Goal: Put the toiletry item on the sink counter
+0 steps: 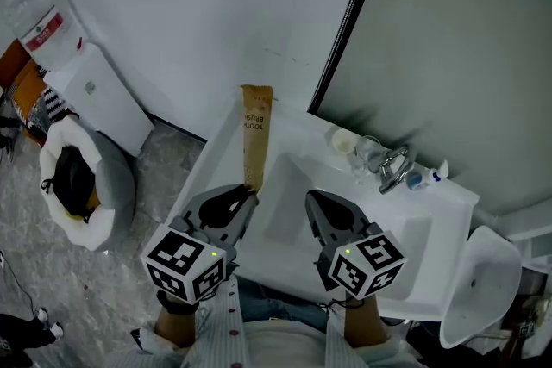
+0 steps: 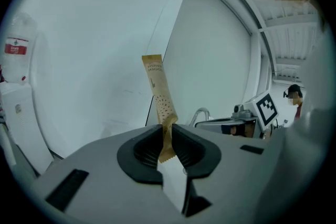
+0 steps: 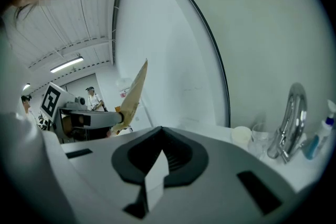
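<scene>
- Left gripper view: left tongs [image 2: 168, 129] clamped on the bottom end of the brown toothbrush packet [image 2: 156, 86], which stands upright.
- Right gripper view: right tongs [image 3: 161, 130] pressed together, nothing between them.
- Head view: packet held in the air above the sink [image 1: 289, 177]'s left rim; cup [image 1: 344, 140], glass [image 1: 369, 152] and faucet [image 1: 394, 170] line the tabletop [image 1: 440, 207]'s back.

A long, narrow tan paper toothbrush packet [image 1: 256, 132] [image 2: 157, 89] [image 3: 134, 91] stands nearly upright, leaning slightly. Its crimped lower end is pinched between the jaws of the left gripper [image 1: 250, 194] [image 2: 167, 132]. Dark print and small dots mark its face. From the head view it shows over the left side of the white sink counter [image 1: 220, 159].
</scene>
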{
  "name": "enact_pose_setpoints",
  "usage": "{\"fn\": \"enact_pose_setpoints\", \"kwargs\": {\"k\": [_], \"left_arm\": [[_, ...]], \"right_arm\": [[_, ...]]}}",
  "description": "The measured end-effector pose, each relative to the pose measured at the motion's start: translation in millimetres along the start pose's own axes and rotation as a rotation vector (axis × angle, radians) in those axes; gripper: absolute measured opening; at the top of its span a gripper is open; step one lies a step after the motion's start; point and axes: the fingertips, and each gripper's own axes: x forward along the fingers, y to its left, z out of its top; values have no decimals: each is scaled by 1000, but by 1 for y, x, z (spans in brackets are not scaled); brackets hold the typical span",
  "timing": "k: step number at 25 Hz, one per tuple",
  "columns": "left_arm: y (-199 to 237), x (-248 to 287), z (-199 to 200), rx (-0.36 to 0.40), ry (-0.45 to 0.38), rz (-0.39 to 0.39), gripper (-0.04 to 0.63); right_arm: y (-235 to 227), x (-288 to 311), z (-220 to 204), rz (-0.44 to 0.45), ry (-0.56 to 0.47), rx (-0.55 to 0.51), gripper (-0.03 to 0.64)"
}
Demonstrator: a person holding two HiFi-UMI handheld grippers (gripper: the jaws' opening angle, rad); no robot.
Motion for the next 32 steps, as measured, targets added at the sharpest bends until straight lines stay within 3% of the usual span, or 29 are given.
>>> {"fn": "enact_pose_setpoints", "kwargs": {"k": [10,22,32], "left_arm": [[17,32,-2,82,92,-84,60],[55,80,-27,240,280,-176,60],[99,126,-65,316,455,-221,60]], "right_arm": [[-10,10,4,-46,7,7,9],[-30,22,3,-97,32,23,9],[-50,44,-7,-121,85,45,9]]}}
